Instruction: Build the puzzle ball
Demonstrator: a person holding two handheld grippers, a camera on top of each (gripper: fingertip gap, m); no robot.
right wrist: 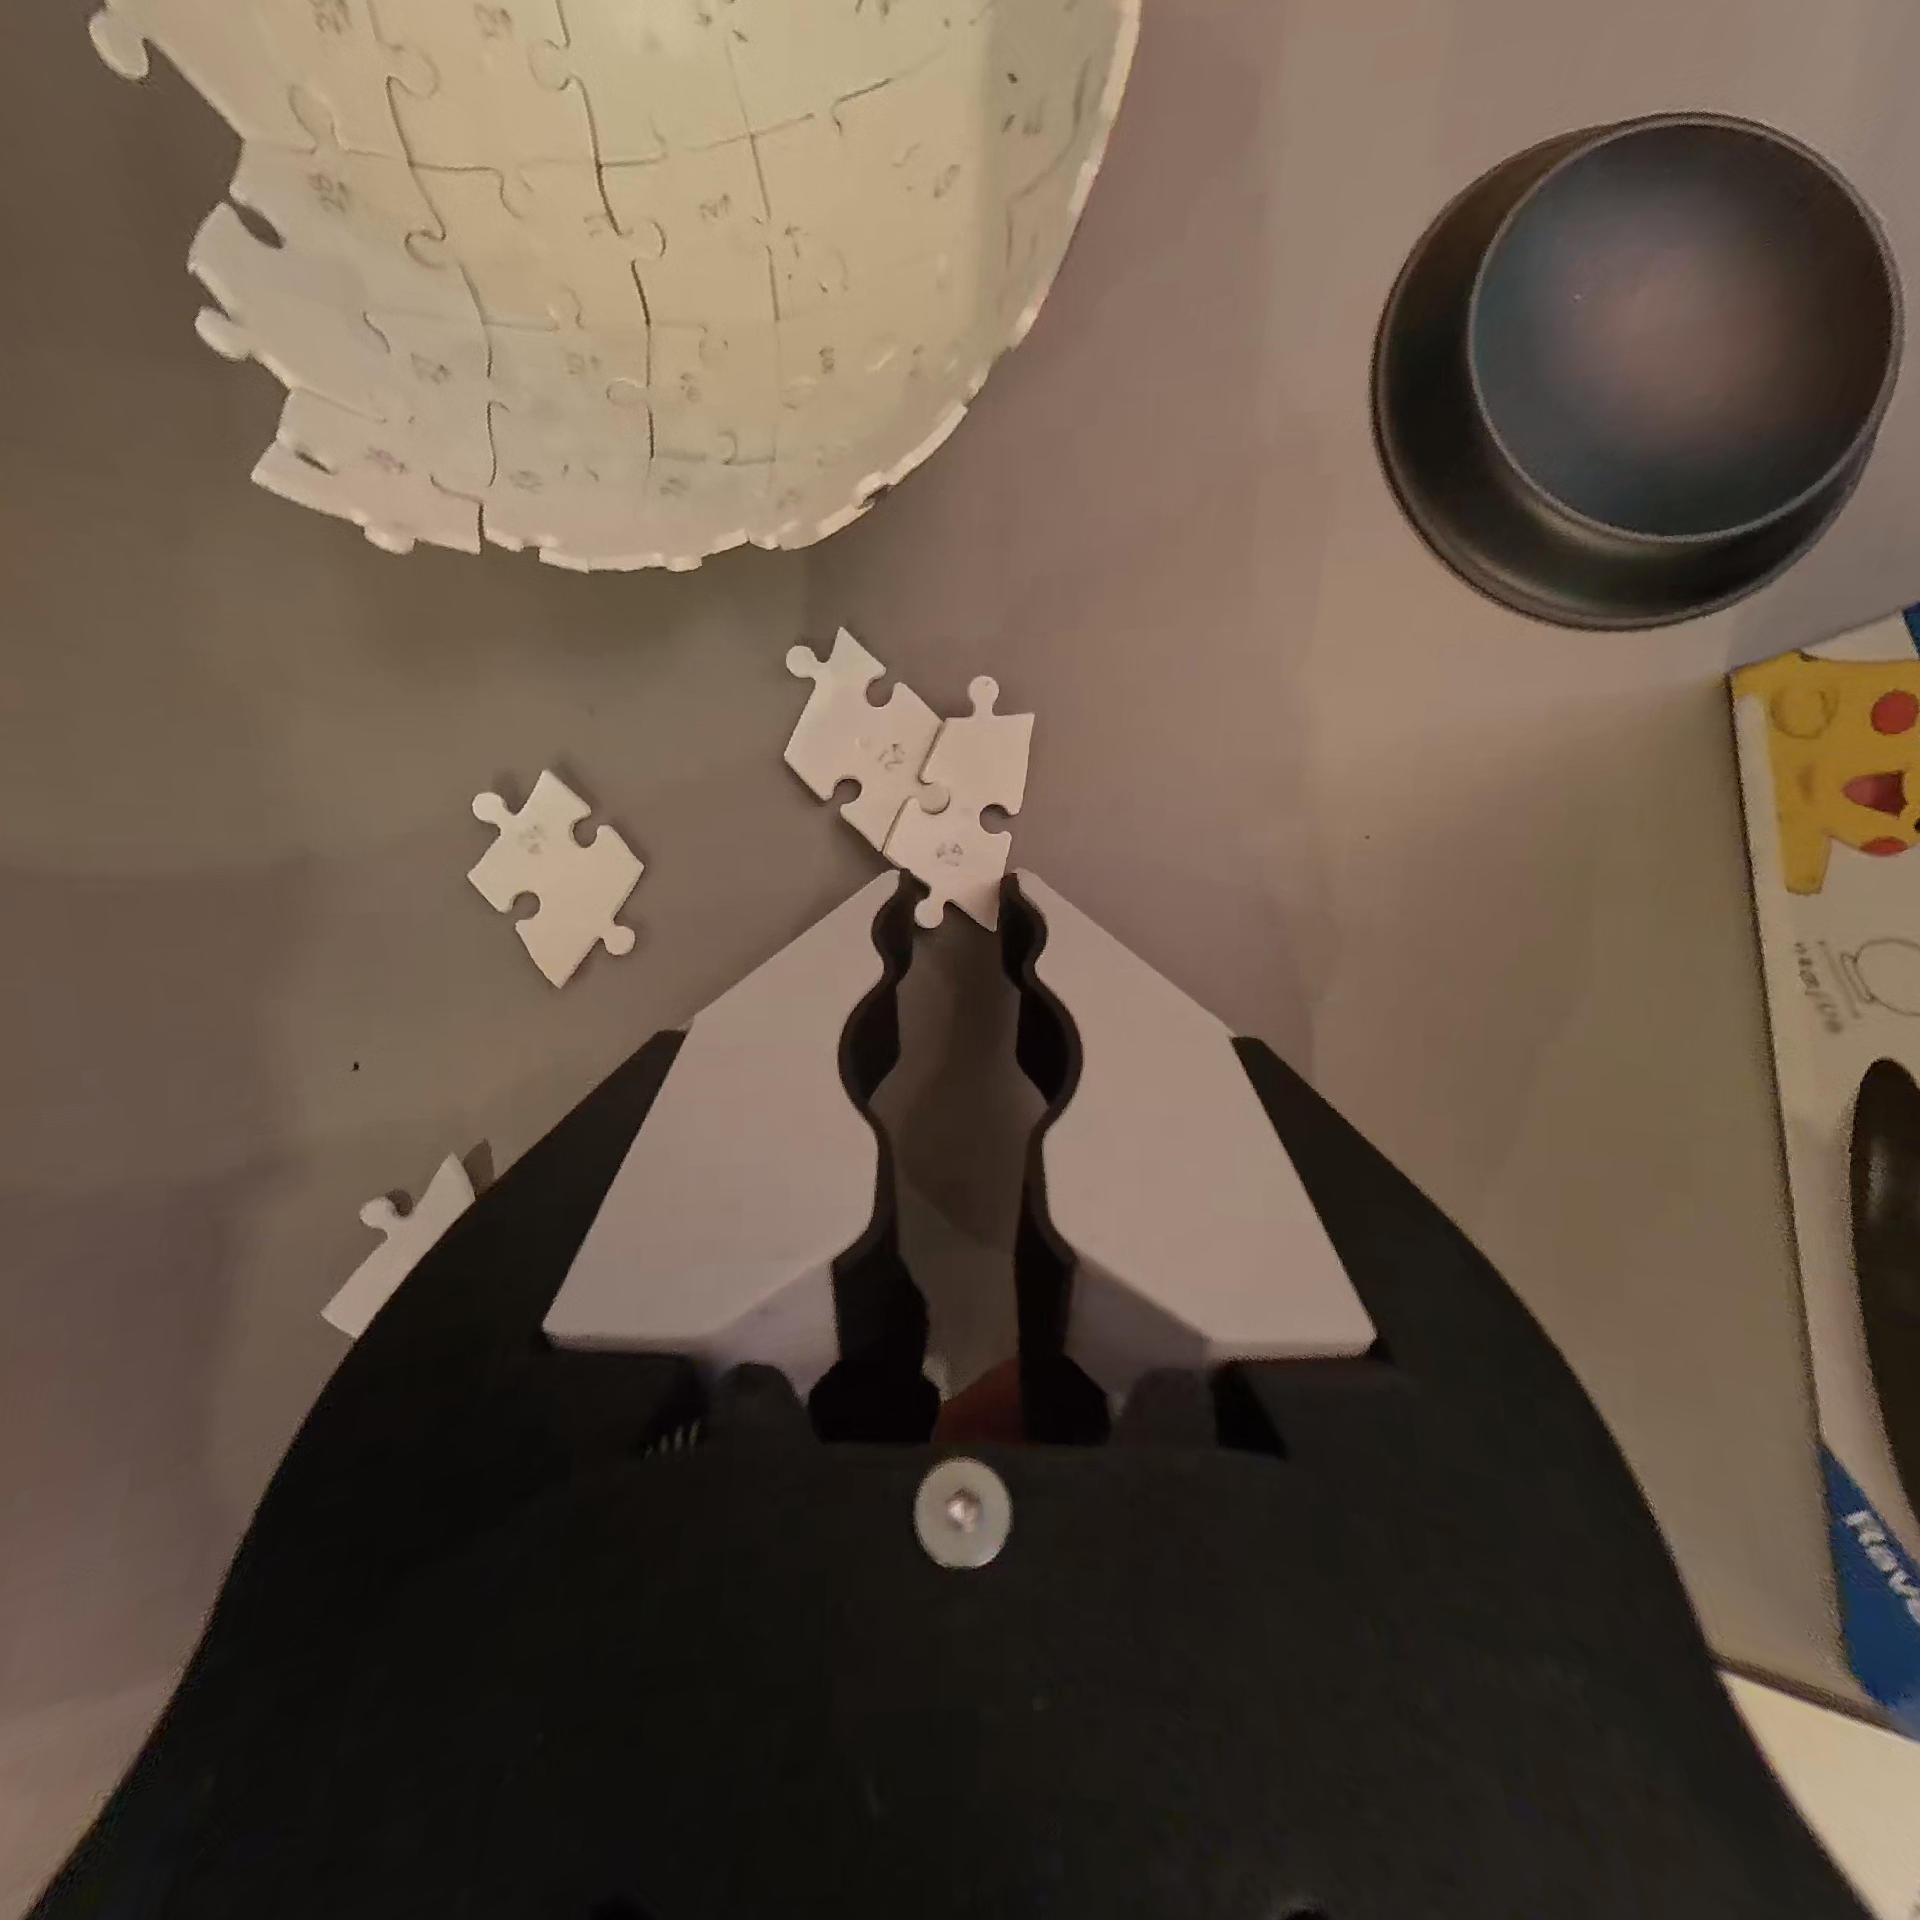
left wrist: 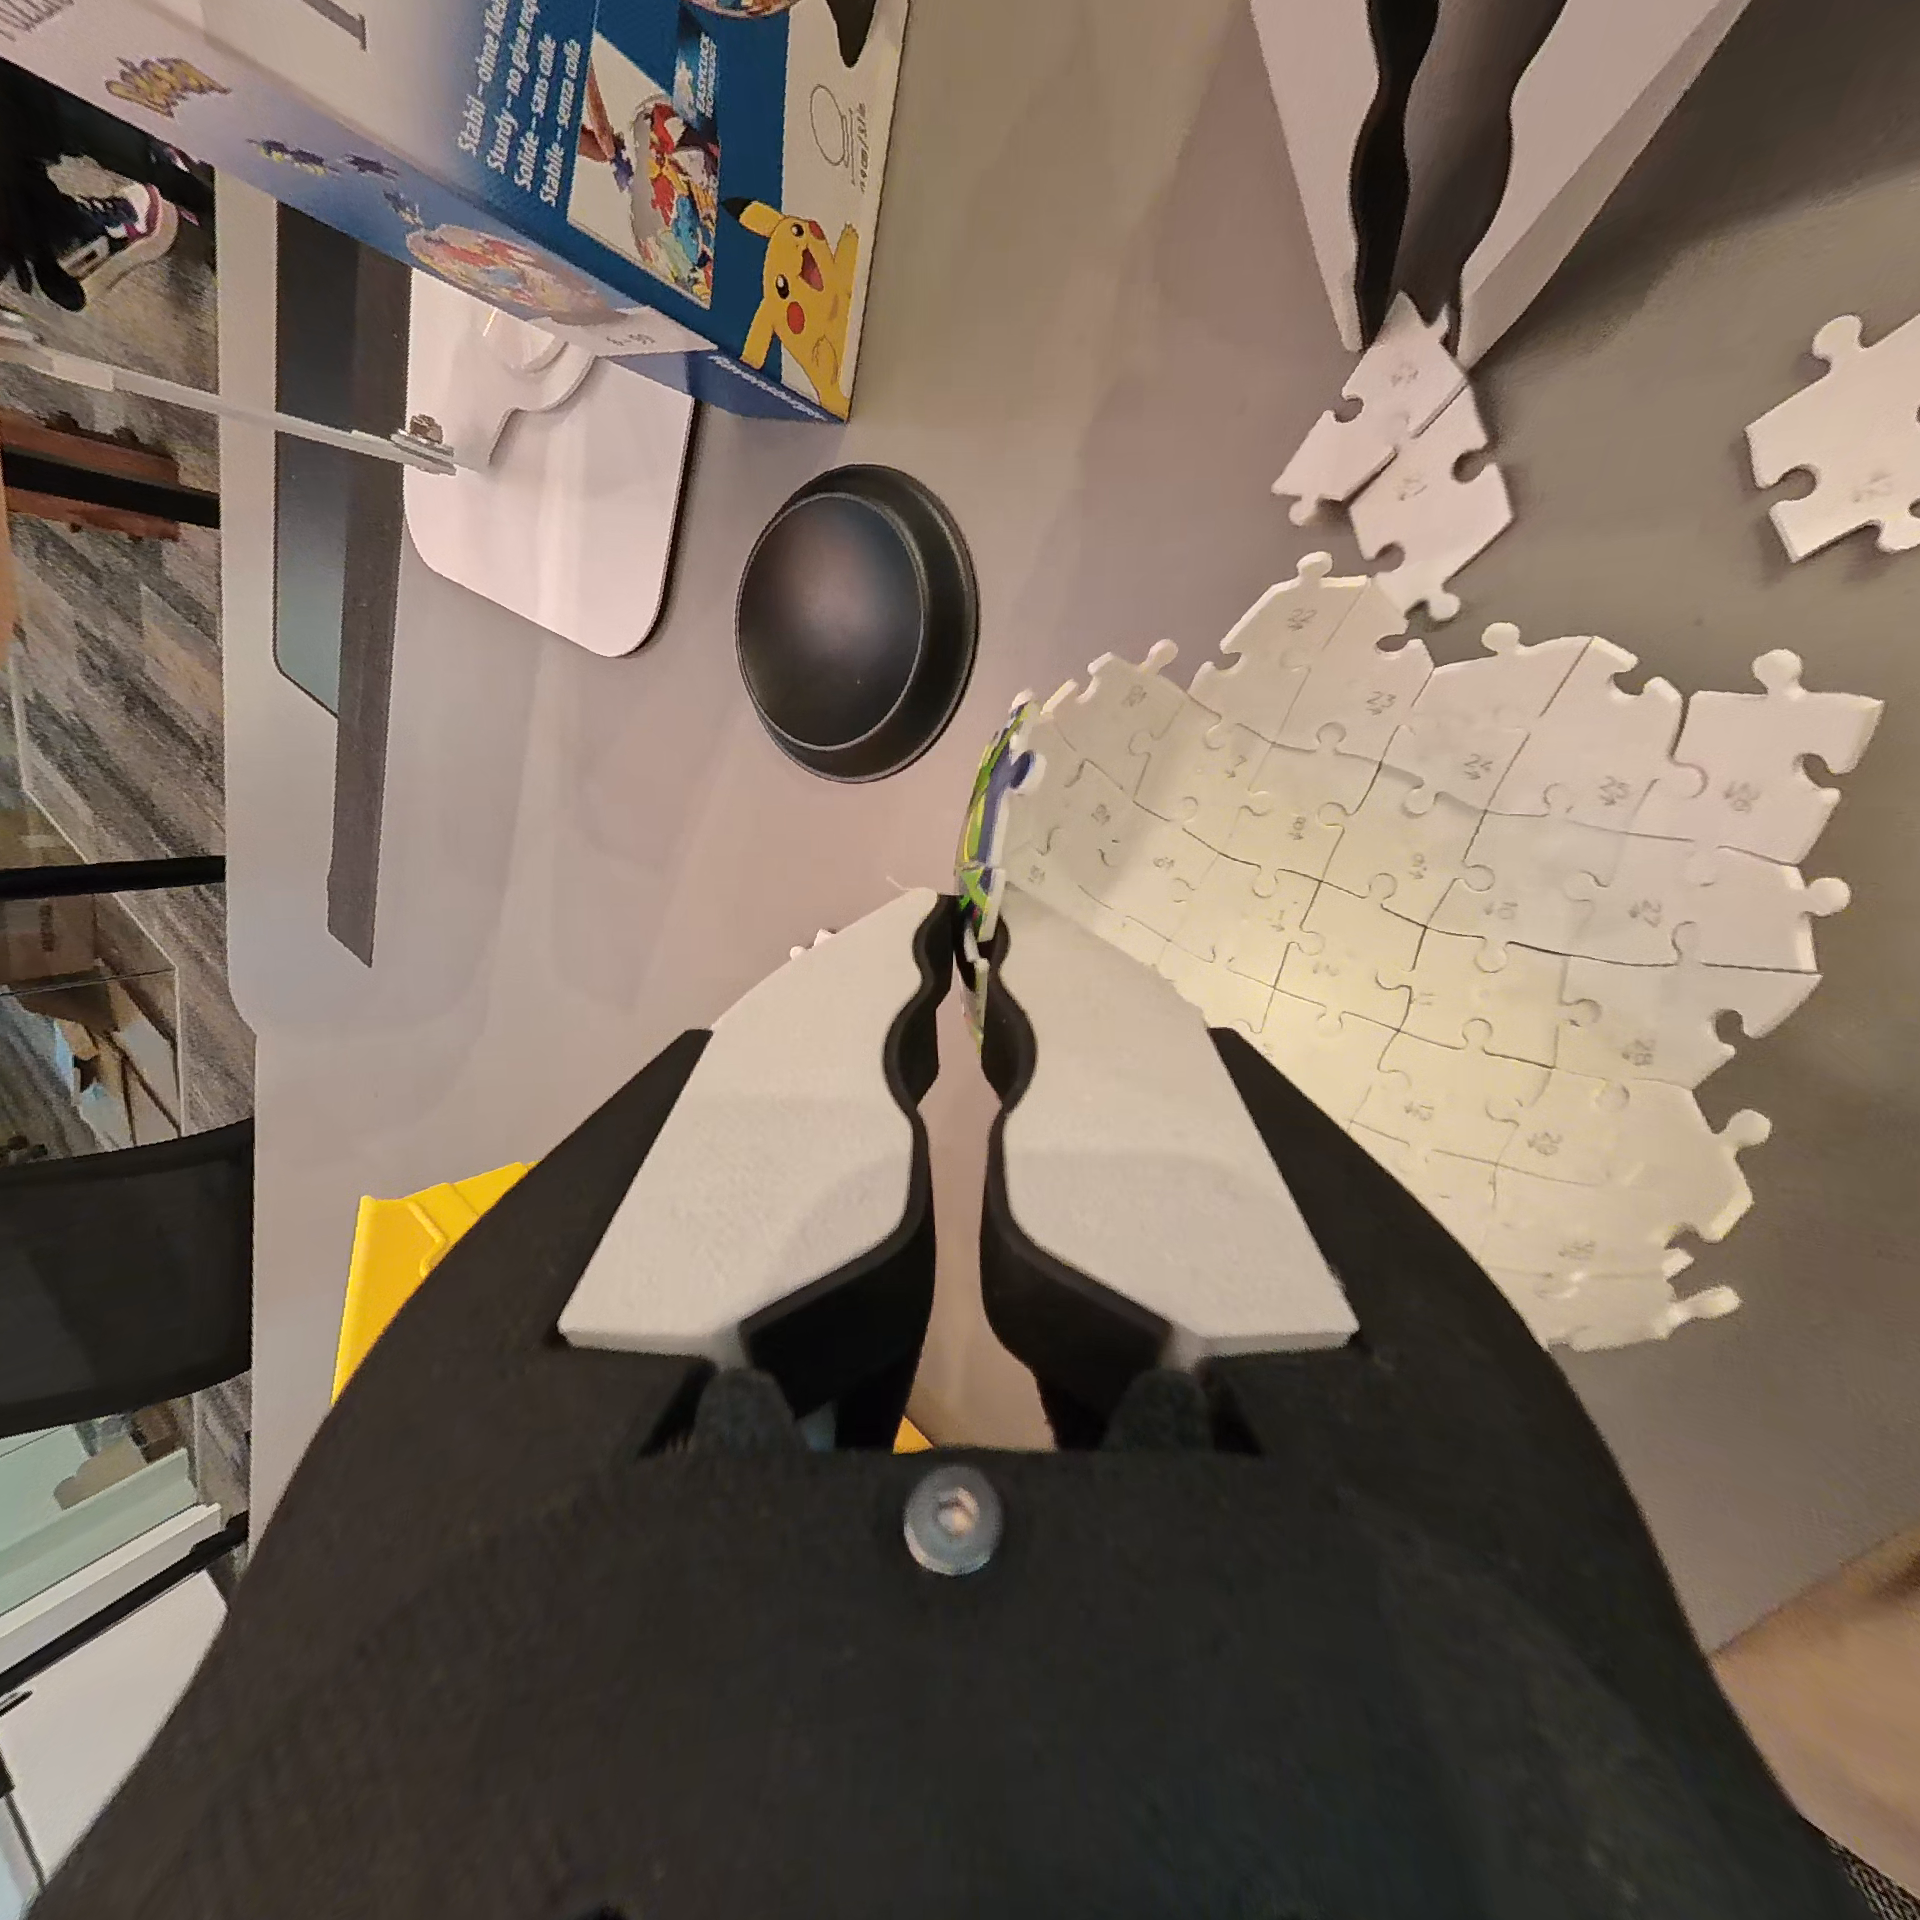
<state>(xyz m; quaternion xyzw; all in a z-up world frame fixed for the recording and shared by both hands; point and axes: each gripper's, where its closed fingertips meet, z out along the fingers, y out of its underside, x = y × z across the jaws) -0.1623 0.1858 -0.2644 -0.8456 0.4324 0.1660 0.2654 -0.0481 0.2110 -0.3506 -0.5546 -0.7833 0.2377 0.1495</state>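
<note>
left gripper point(left wrist: 964, 940) nearest the lens, jaws pinched almost together on the rim of the half-built ball shell point(left wrist: 1455, 935), gripping its printed edge; shell held tilted, white numbered inside facing the camera, off the grey table point(left wrist: 1143, 312).

right gripper point(right wrist: 956, 894), jaws parted a little, tips straddling the nearest corner of a small joined cluster of pieces point(right wrist: 914, 774) lying flat on the table. cannot tell whether the pads press it yet (looks more like contact than a firm grip).

loose single piece point(right wrist: 556, 878) to one side of the cluster, another partial piece point(right wrist: 400, 1262) beside the gripper body. dark round stand point(right wrist: 1631, 353) and puzzle box point(right wrist: 1829, 1039) well apart from the work.

risks, as judged:
- cluster held only by one corner; lifting could bend or split its joints, dropping pieces.
- flat piece on a smooth table may slide away as jaws close.
- shell held by a thin rim pinch; pushing a new piece in could twist it out, or pop seams.
</note>
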